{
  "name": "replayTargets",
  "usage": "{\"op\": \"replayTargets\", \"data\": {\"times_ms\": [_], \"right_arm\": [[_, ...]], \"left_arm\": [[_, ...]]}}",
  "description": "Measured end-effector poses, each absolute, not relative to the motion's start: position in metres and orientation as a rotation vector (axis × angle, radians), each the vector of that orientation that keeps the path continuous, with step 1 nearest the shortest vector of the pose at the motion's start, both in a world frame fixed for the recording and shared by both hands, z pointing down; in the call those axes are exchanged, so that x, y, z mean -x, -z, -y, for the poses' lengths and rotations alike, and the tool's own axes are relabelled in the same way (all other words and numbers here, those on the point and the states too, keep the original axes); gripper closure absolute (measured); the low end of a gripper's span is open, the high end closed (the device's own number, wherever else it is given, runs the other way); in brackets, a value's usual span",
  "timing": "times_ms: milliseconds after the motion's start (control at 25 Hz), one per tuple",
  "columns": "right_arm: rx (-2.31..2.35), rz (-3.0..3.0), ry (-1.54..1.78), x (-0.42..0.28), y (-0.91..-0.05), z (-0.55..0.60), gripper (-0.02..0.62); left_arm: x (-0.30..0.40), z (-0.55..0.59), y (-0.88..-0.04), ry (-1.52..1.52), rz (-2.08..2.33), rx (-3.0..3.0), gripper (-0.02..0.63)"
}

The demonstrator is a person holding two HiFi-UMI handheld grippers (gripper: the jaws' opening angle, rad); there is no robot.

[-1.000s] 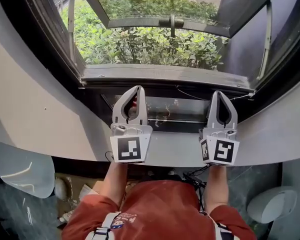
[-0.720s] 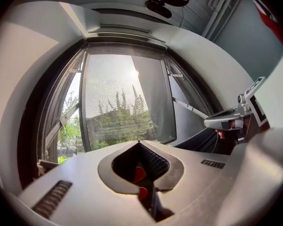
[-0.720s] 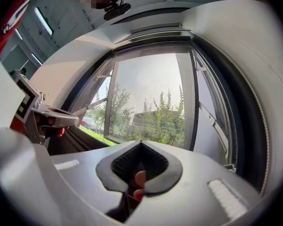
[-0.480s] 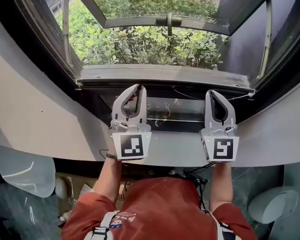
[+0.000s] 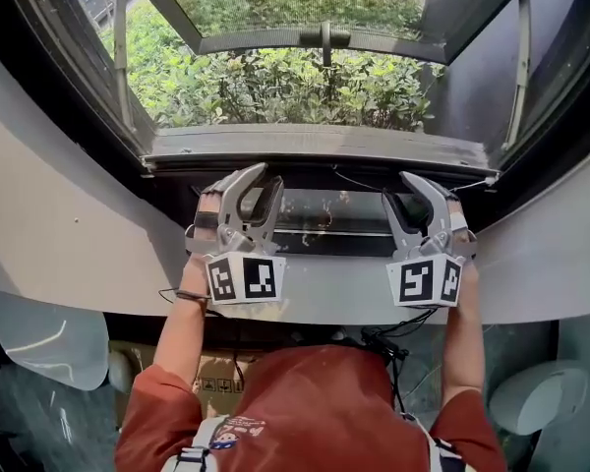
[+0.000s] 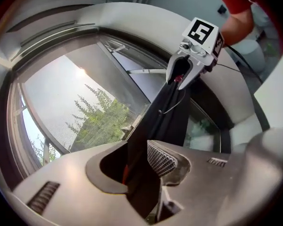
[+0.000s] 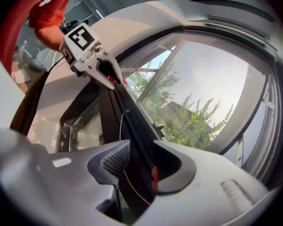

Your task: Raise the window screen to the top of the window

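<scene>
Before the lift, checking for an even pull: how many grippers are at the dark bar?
2. The left gripper straddles the dark bar left of middle, the right gripper right of middle. Both have just been opening their jaws, pads off it. None hidden.

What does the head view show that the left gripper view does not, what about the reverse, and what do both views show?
Head view only: the left gripper seen from outside, with its marker cube, and a cardboard box on the floor. Left gripper view only: bright sky and that gripper's ribbed pad. Both: the right gripper and the dark bar that runs between both grippers' jaws. Both pairs of jaws have just been opening and stand apart round the bar.
</scene>
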State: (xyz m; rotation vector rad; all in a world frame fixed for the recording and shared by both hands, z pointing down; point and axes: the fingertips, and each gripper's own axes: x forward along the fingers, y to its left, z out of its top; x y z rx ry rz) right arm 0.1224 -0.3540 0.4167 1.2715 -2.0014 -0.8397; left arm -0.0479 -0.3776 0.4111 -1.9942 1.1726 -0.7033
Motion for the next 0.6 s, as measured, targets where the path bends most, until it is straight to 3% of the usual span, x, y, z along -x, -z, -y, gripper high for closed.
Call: {"op": "replayTargets", "data": {"times_ms": [600], "right_arm": [[-1.097, 1.78, 0.883, -0.147, -0.444, 0.373, 0.413]], "left_arm": [[0.048, 0.397, -0.442, 1.035, -0.988, 1.705, 0.472]]}}
